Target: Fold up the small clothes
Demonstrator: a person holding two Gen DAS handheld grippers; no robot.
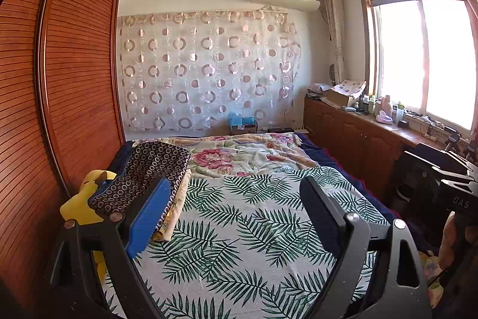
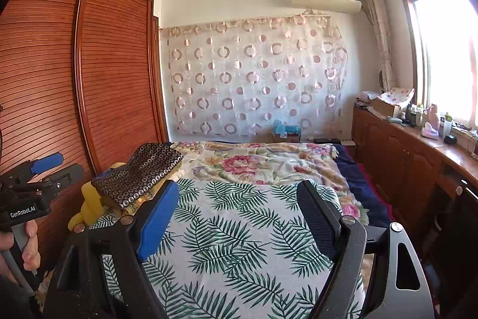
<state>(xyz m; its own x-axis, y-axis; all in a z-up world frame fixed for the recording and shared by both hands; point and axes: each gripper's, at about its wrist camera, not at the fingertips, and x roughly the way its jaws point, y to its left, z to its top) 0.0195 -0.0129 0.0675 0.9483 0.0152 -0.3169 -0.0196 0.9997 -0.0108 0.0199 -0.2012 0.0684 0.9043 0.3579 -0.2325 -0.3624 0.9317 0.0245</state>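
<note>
**Two grippers spread and empty over the bed**

Two sets of jaws, both spread wide, nothing between them. Left gripper (image 1: 236, 217): blue pad on one finger, dark ribbed pad on the other, hovering above the palm-leaf sheet (image 1: 248, 235). Right gripper (image 2: 239, 217): same stance, same sheet (image 2: 236, 244) under the gap.

Beyond and to the left of each gripper's blue pad: folded clothes stack (image 1: 146, 172), dark fabric with small ring print on top, paler layers under it, resting at the sheet's left edge. Same stack in right view (image 2: 140, 175). Yellow item (image 1: 80, 205) just beside the stack, partly hidden; cannot identify it.

Past the fingertips: floral blanket (image 1: 239, 153), crumpled, across the bed. Farther: circle-patterned curtain (image 1: 206, 71) on the back wall. Slatted wardrobe (image 1: 59, 79) left, window (image 1: 418, 59) right.
</note>
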